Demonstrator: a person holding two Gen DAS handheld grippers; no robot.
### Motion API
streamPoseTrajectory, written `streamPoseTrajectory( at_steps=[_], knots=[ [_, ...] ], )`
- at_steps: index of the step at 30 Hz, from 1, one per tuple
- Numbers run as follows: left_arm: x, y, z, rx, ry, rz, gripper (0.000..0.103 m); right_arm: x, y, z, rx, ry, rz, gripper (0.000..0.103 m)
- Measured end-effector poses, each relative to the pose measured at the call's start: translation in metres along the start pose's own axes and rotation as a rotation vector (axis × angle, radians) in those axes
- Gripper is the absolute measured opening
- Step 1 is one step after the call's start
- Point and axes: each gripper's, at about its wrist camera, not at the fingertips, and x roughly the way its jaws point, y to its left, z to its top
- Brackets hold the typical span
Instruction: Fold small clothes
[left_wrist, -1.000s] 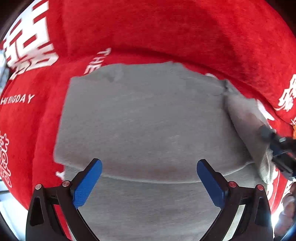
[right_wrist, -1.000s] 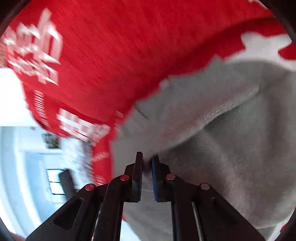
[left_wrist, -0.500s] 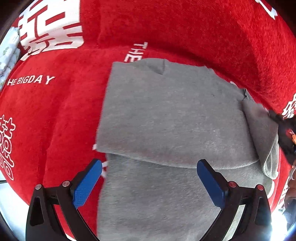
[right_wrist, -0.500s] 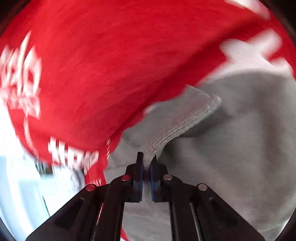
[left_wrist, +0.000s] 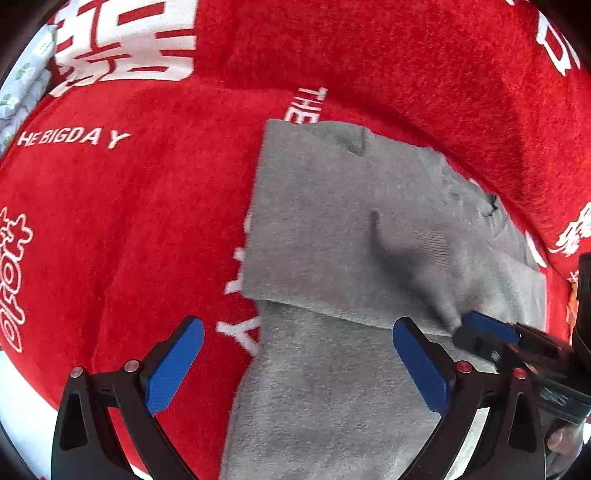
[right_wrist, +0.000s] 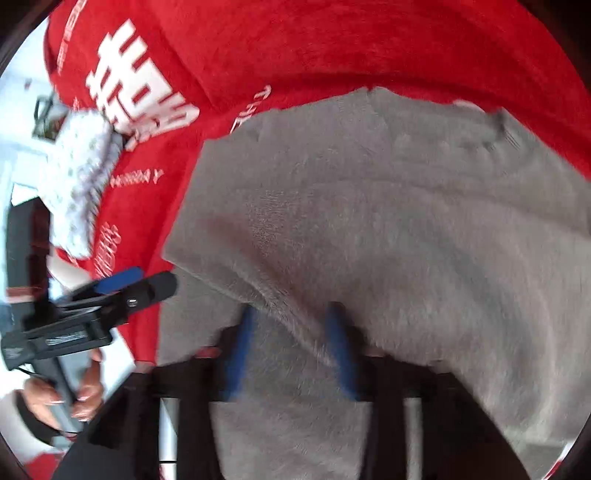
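Looking down through the left wrist view: left claw (left_wrist: 297, 363) is spread wide, blue pads (left_wrist: 173, 363) apart with nothing between them but cloth below. It hovers over the gray garment (left_wrist: 351, 240), not touching as far as I can tell. Garment lies on a red blanket (left_wrist: 129, 221) with white print, text "THE BIG DAY" readable at left. Garment is folded: upper layer laid over a lower one, fold edge running across just above the claw's pads. Lower layer continues down to the bottom of the view. Left pad sits over bare red blanket, right pad over gray cloth. Right claw (left_wrist: 480, 332) enters from the right edge, blurred, tip right at the folded layer's lower right corner. White floral fabric (left_wrist: 22, 85) shows at the blanket's far left edge.

Right wrist view, heavy motion blur: right claw (right_wrist: 291, 347) has just been opening, its blue pads (right_wrist: 240, 354) now parted. The garment's (right_wrist: 388, 221) folded edge runs between the pads; pads are not pressing on it. Gray cloth fills most of the frame, red blanket (right_wrist: 295, 48) above and left. Left claw (right_wrist: 136, 284) is at the left, near the garment's left corner, held in a hand (right_wrist: 62, 398) at lower left. White floral fabric (right_wrist: 77, 177) lies at the blanket's left edge.
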Motion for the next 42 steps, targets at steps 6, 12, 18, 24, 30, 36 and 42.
streamPoseTrajectory(
  at_steps=[6,12,18,24,30,36,42],
  knots=[
    [0.016,-0.025,0.012,0.022,0.049,-0.117,0.103,-0.026,-0.048,-0.031,0.248,-0.008,0.041,0.056],
    [0.040,-0.048,0.022,0.005,0.117,-0.205,0.103,-0.064,-0.123,-0.086,0.564,-0.092,0.077,0.057],
    [0.045,-0.051,0.029,-0.044,0.104,-0.154,0.064,-0.085,-0.182,-0.104,0.862,-0.294,0.174,0.057],
    [0.034,-0.041,0.029,-0.047,0.065,-0.201,0.019,-0.104,-0.184,-0.089,0.762,-0.285,0.073,0.007],
    [0.039,-0.047,0.015,0.035,0.062,-0.119,0.019,-0.097,-0.197,-0.087,0.687,-0.220,-0.029,0.007],
    [0.024,-0.033,0.008,0.029,0.056,0.006,0.079,-0.098,-0.186,-0.096,0.625,-0.134,0.002,0.032],
    [0.000,-0.017,-0.004,0.036,0.057,0.025,0.080,-0.135,-0.179,-0.102,0.539,-0.214,-0.034,0.049]
  ],
)
